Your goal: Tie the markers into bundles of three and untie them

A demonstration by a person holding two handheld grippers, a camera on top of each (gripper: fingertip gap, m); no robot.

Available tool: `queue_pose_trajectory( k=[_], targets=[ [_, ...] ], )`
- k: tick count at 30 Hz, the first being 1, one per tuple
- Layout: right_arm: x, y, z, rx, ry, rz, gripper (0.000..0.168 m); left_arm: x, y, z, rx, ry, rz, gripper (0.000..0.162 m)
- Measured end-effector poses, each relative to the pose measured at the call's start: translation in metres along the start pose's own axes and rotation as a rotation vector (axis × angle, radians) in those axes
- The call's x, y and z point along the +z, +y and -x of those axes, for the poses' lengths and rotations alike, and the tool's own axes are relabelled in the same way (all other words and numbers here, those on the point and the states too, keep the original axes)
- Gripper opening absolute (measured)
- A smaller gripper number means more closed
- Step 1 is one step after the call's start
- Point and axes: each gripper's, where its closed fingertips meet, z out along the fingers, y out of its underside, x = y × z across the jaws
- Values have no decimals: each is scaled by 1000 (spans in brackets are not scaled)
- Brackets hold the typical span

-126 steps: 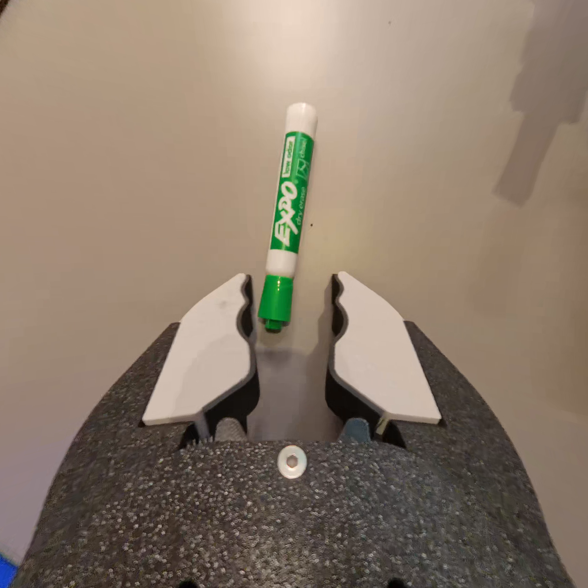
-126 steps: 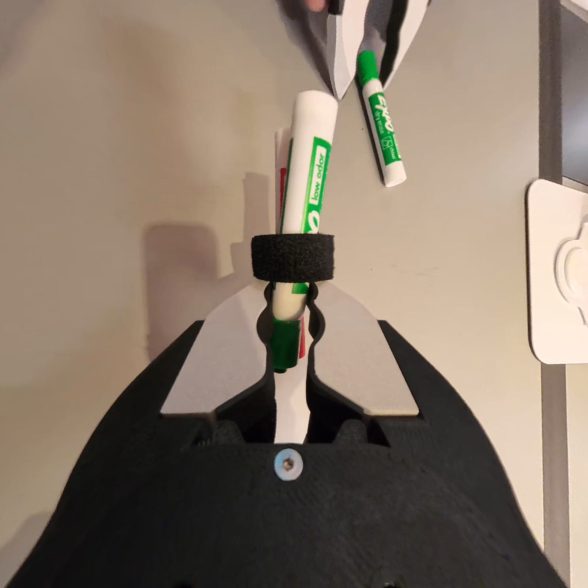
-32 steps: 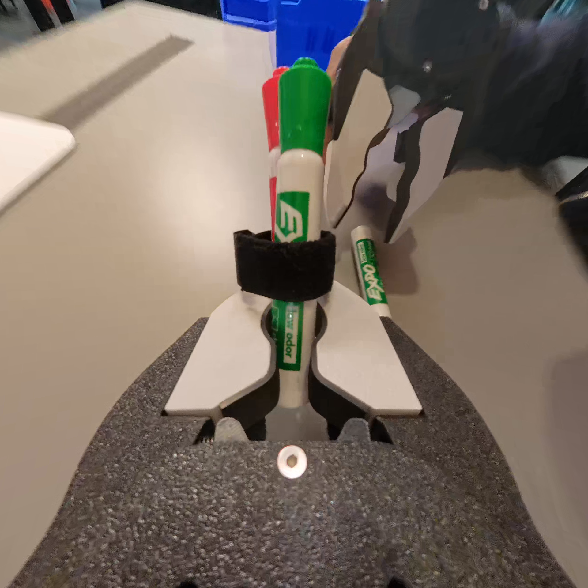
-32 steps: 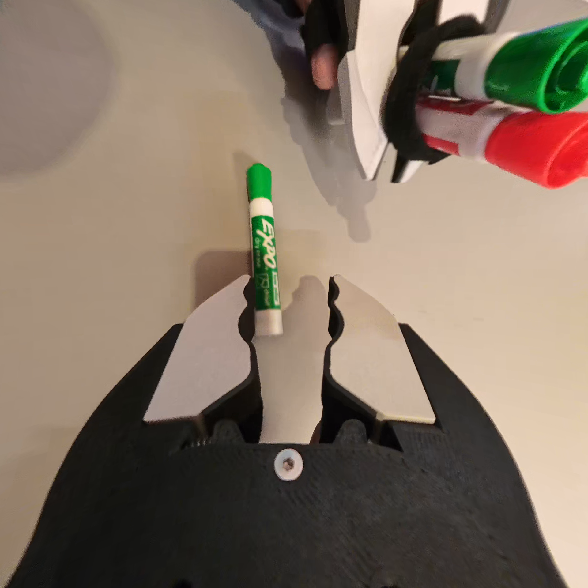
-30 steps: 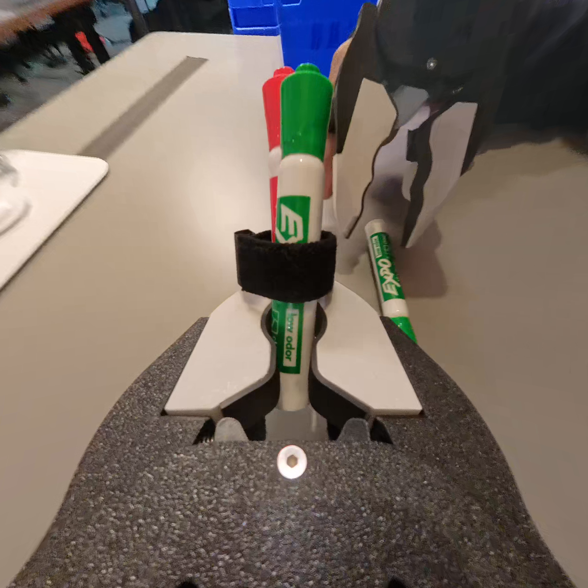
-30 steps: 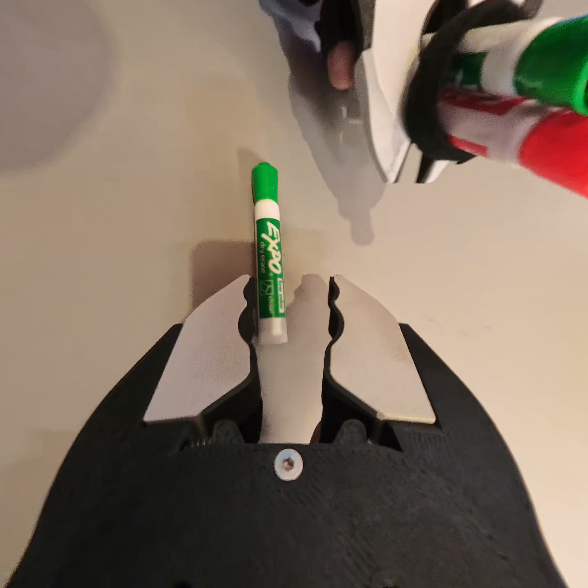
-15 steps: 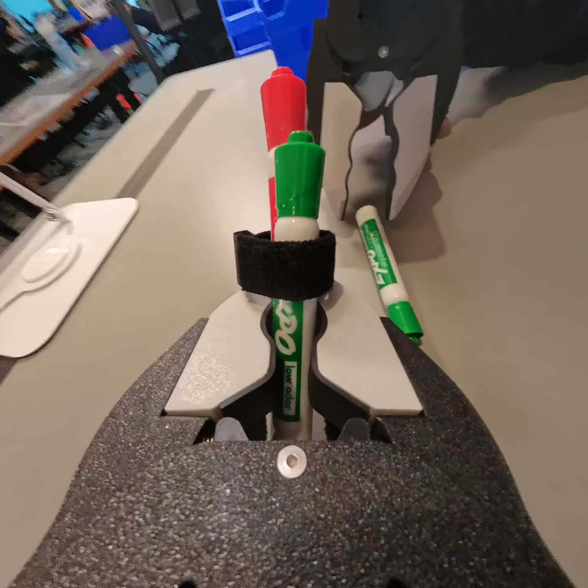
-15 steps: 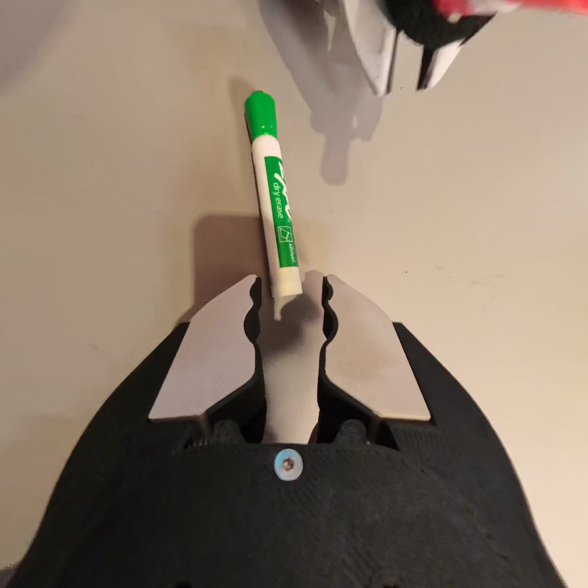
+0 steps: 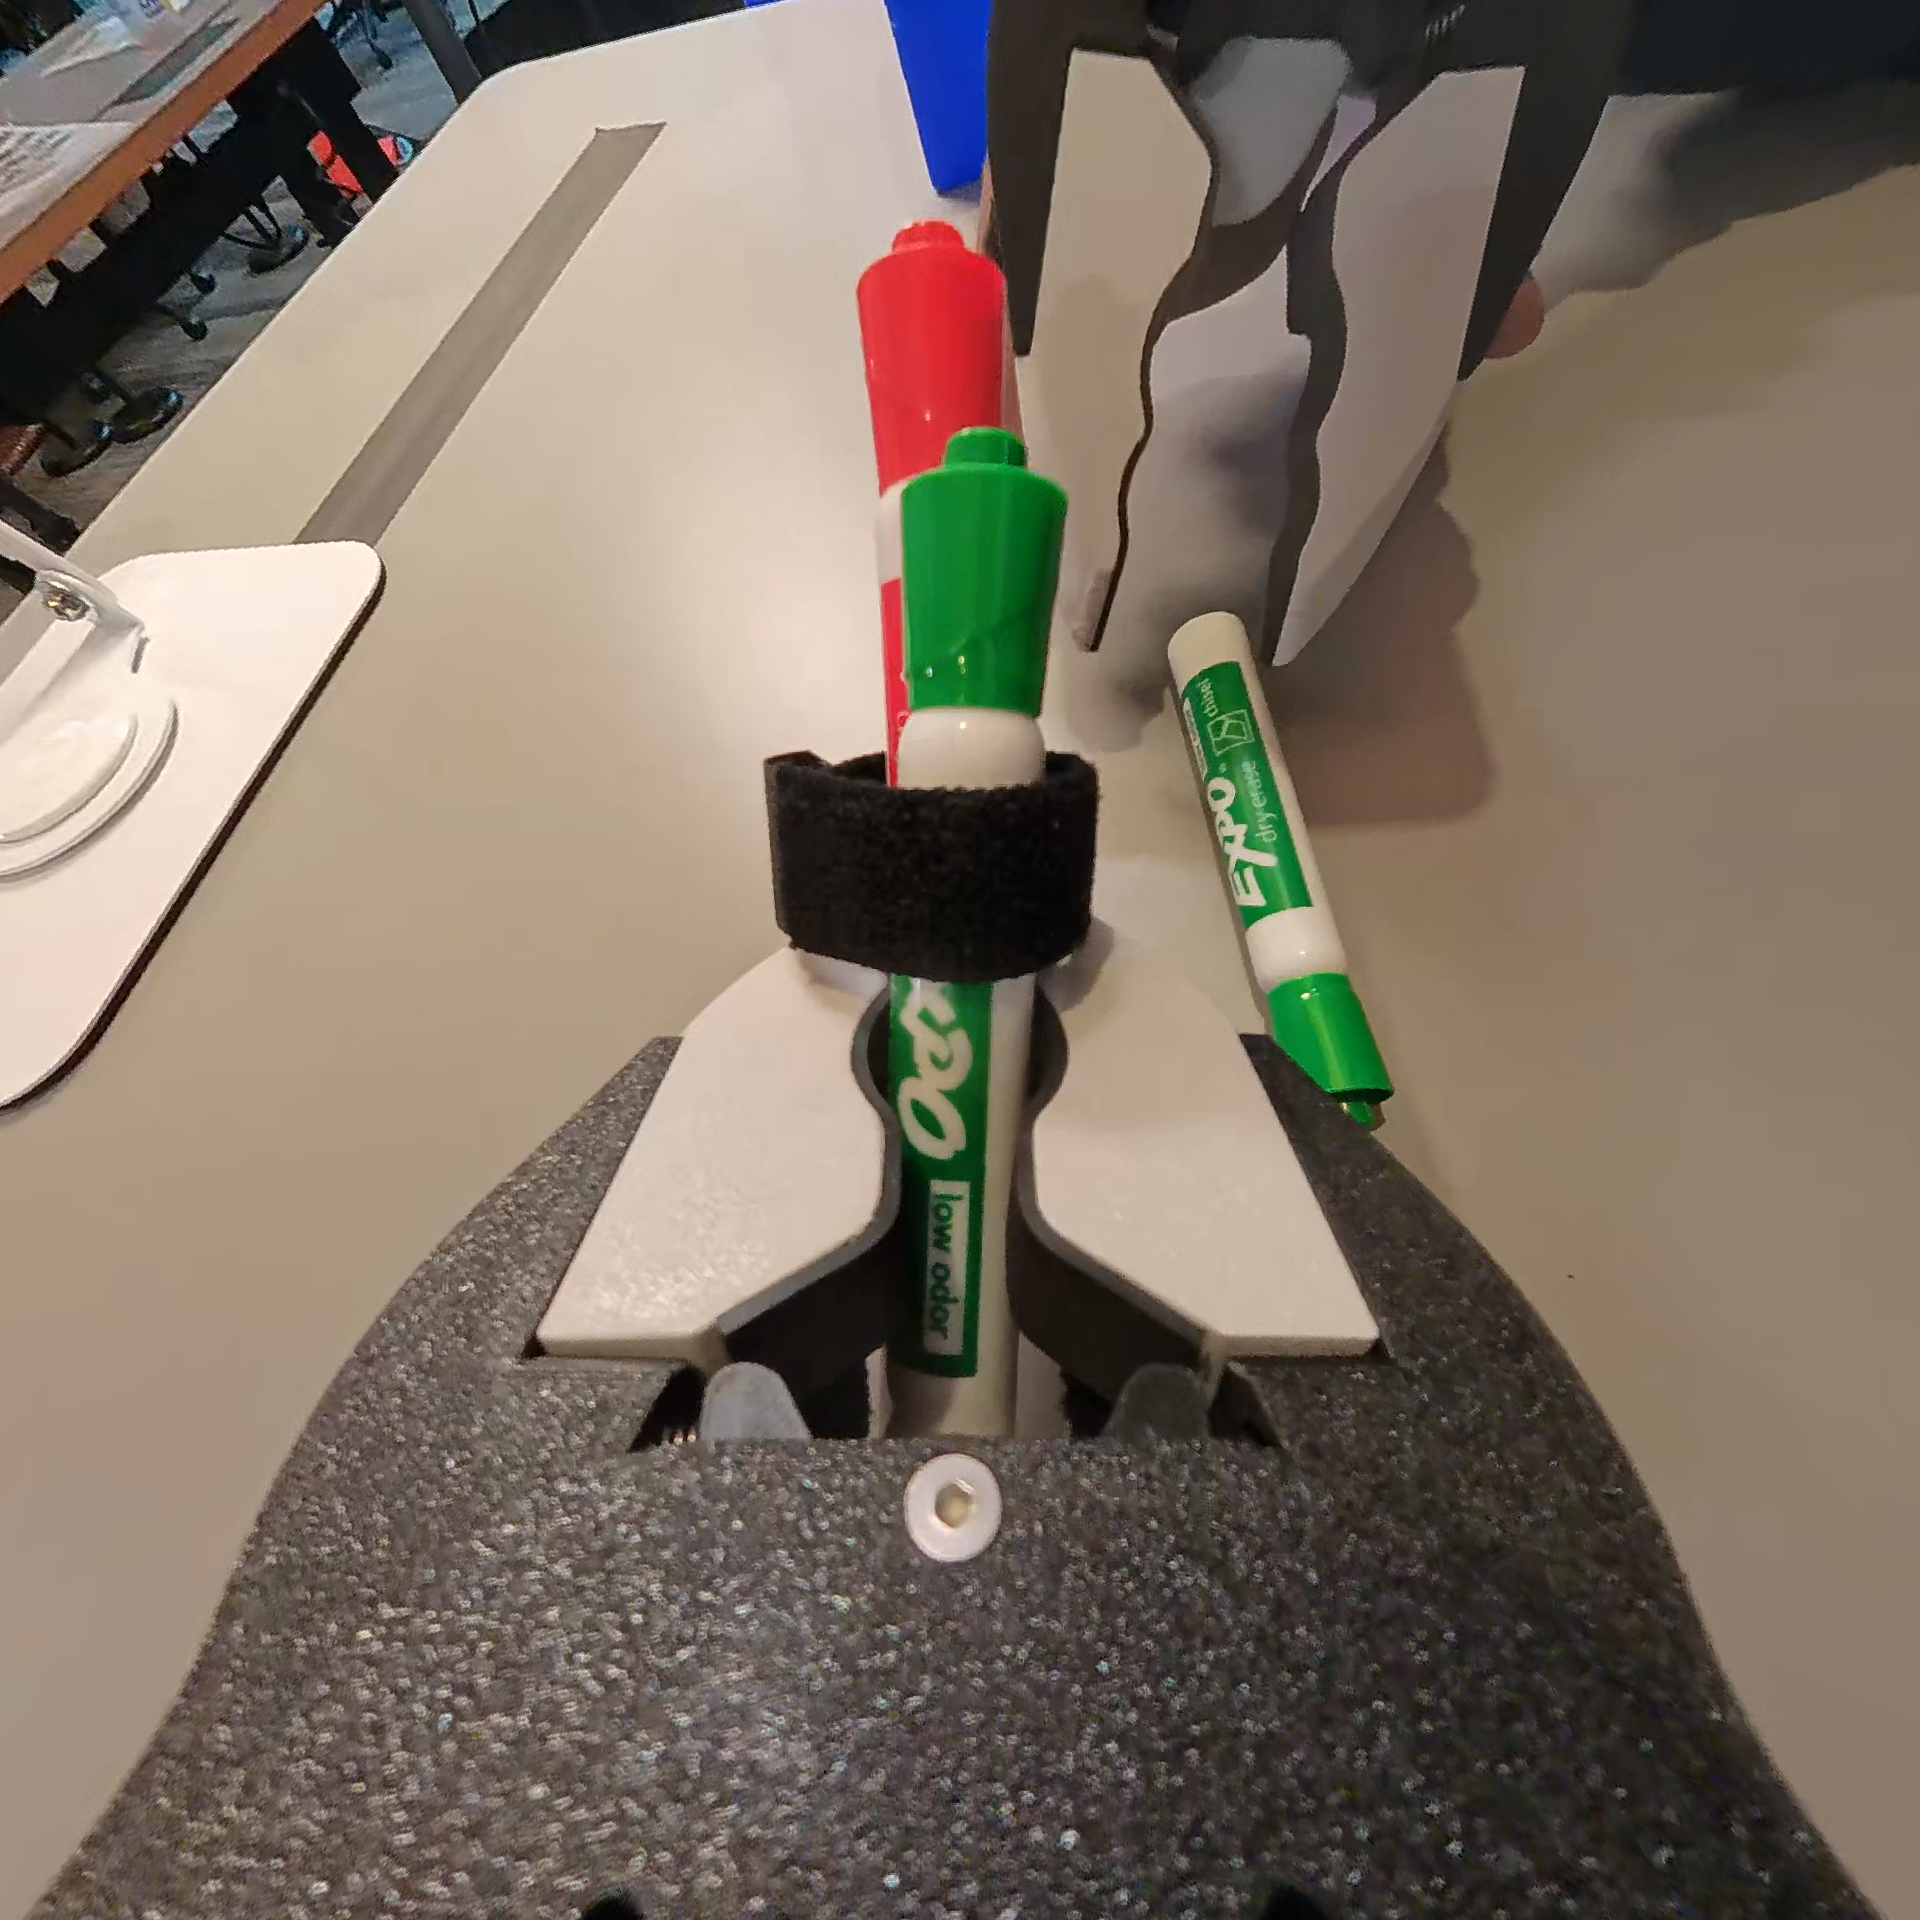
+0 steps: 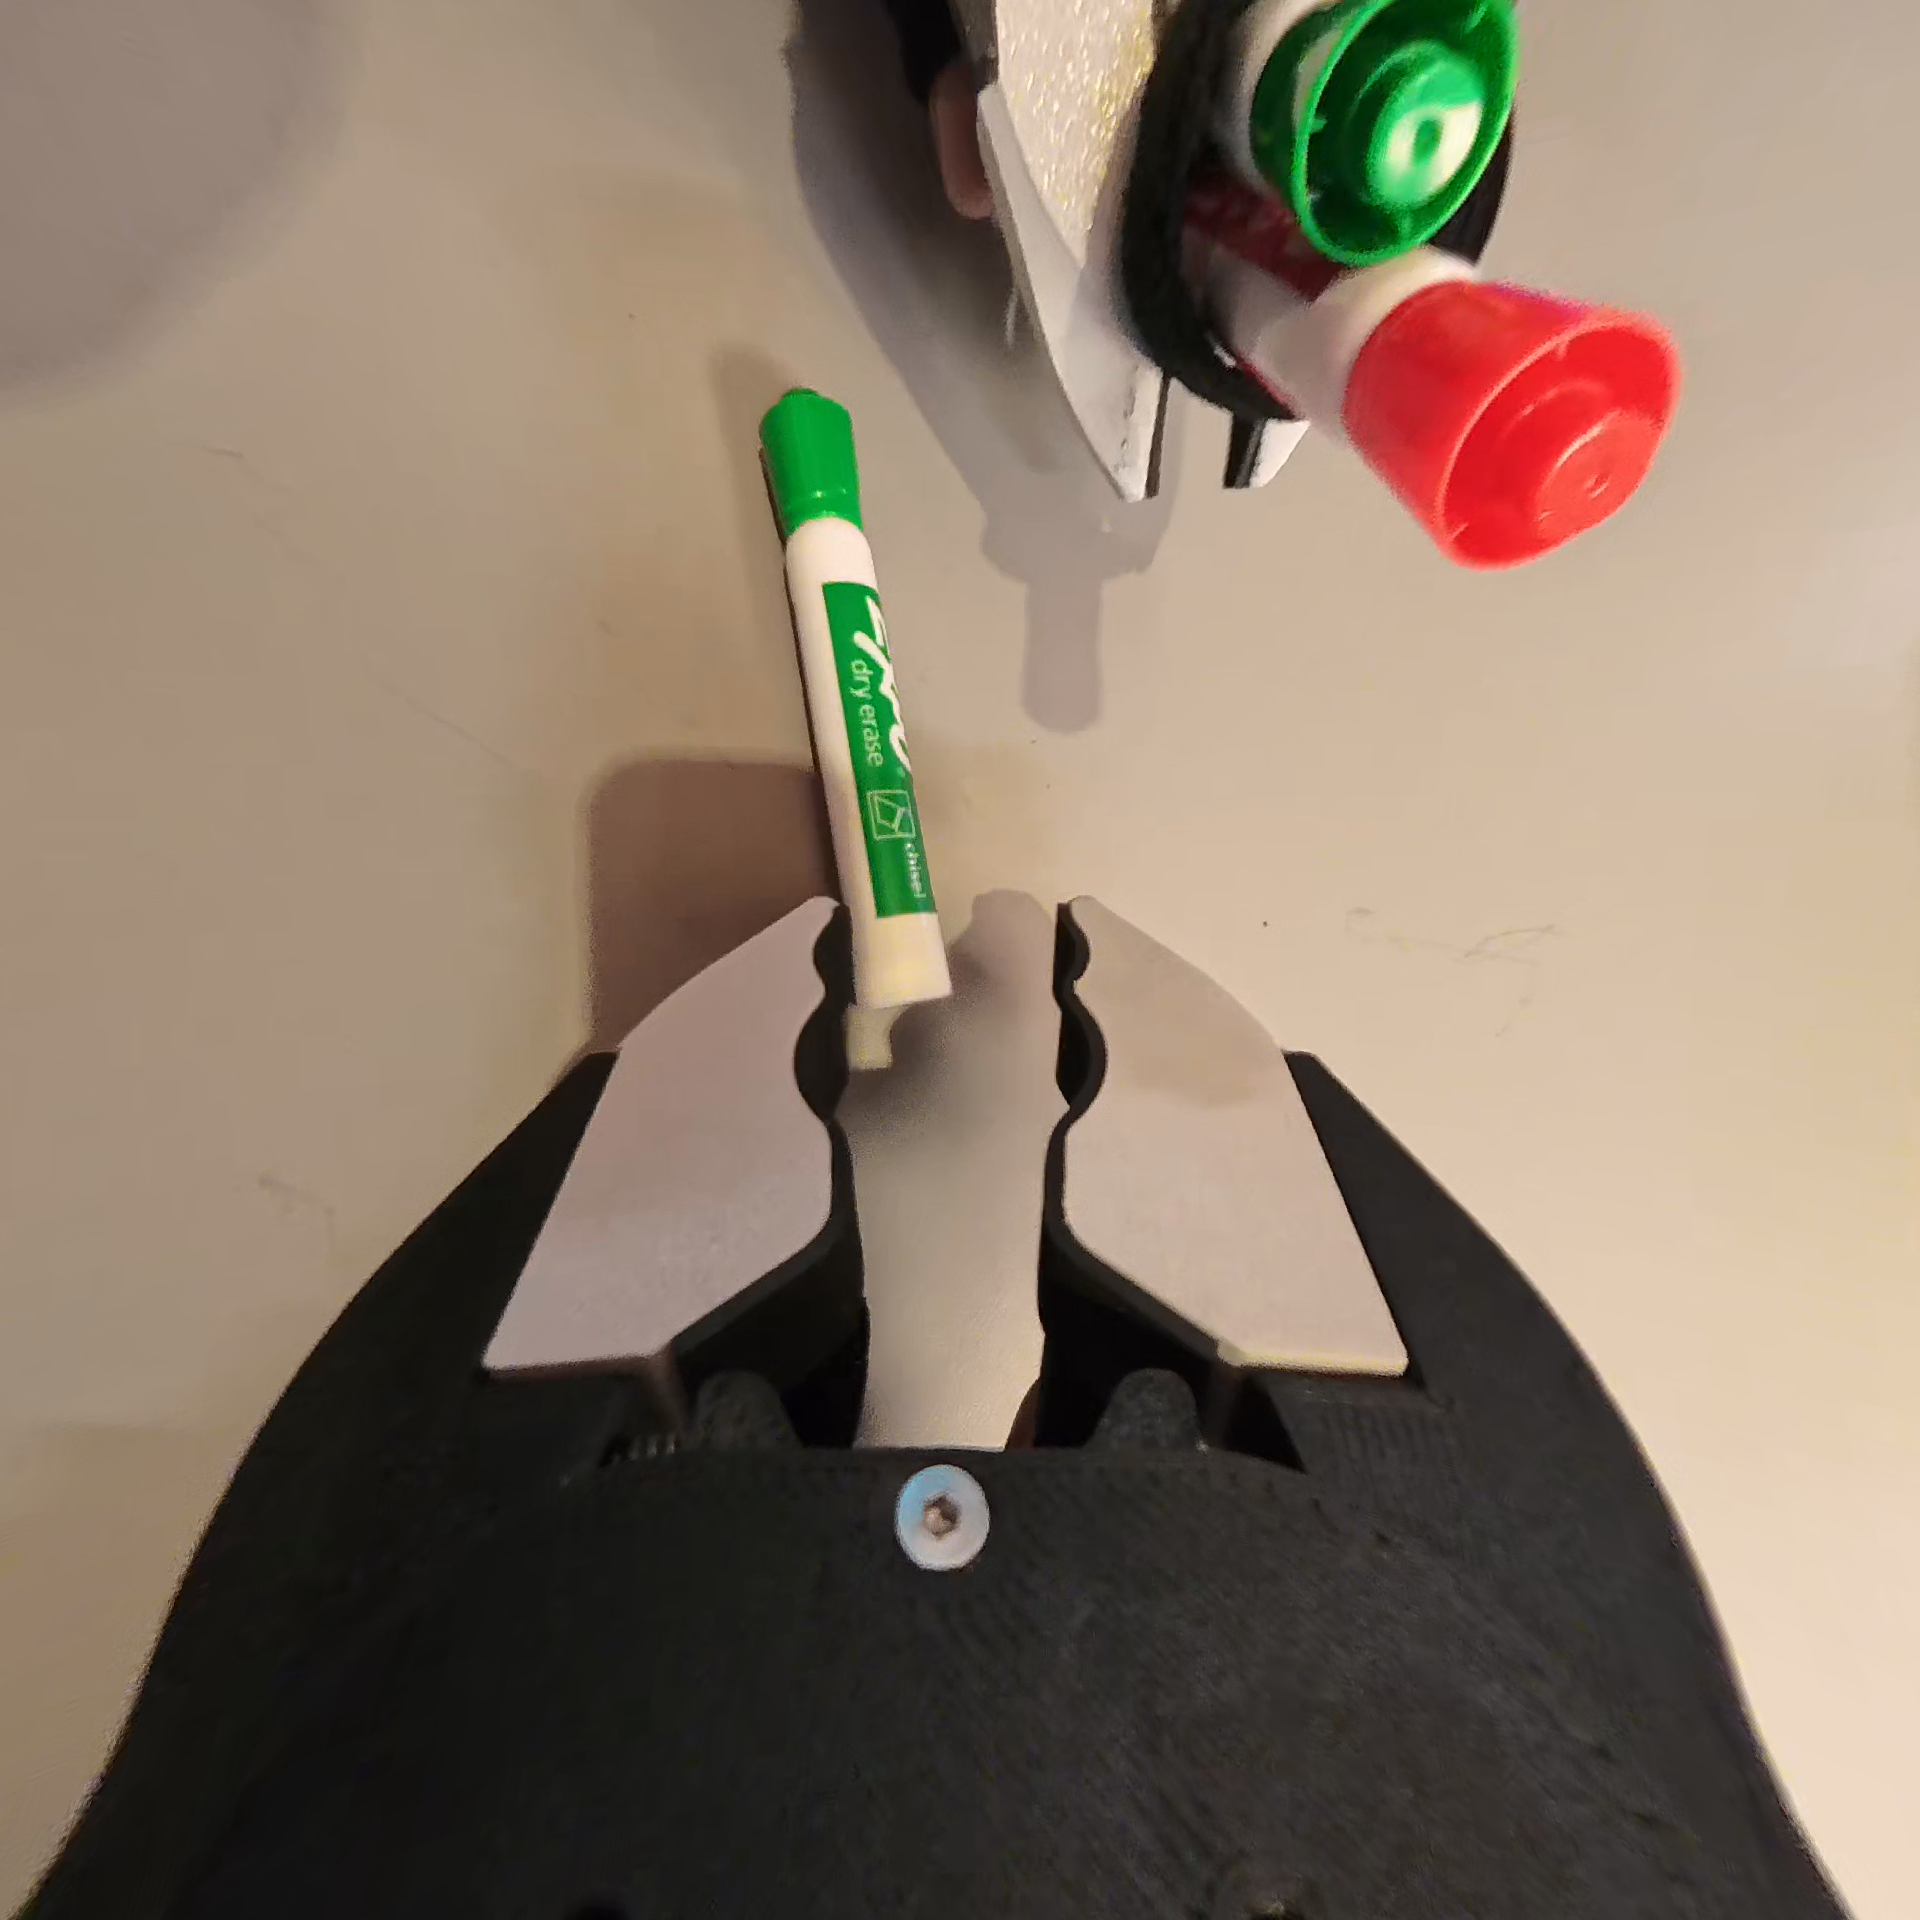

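On the tabletop (image 10: pixel 312 623), just in front of the right gripper (image 10: pixel 948 935), a loose green marker (image 10: pixel 862 727) is seen lying flat. This marker is used as the landmark. Its long axis runs almost straight away from the right fingers (image 10: pixel 717 1101), tipped a little to one side, with the white butt end near them and the green cap at the far end. The right fingers are spread wide and nothing is held by them. The butt end lies just inside the gap, close to the left-hand finger, so it is judged that a small shift to that side is needed before the fingers are shut. The right gripper is the nearer one.

Beside the loose marker, up off the tabletop, a bundle is held by the left gripper (image 9: pixel 940 997). Its fingers are pinched on a second green marker (image 9: pixel 961 1143). A red marker (image 9: pixel 930 343) is kept next to it by a black strap (image 9: pixel 930 857).

In the left wrist view the loose marker (image 9: pixel 1262 852) is shown from the side, with the right gripper (image 9: pixel 1184 644) standing over its butt end. Only the right wrist view shows how the butt end sits in the gap.
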Motion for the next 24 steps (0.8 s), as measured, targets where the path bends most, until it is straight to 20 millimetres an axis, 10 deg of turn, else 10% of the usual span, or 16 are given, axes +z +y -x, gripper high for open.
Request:
queue_pose_trajectory(
  k=[12,24],
  targets=[
    [-50,-57,-48,-30,325,-327,36,-2,14,-11,-86,59,237,16],
    [-10,-75,-19,-190,205,-219,19,4,16,-31,-36,129,298,16]
  ],
)
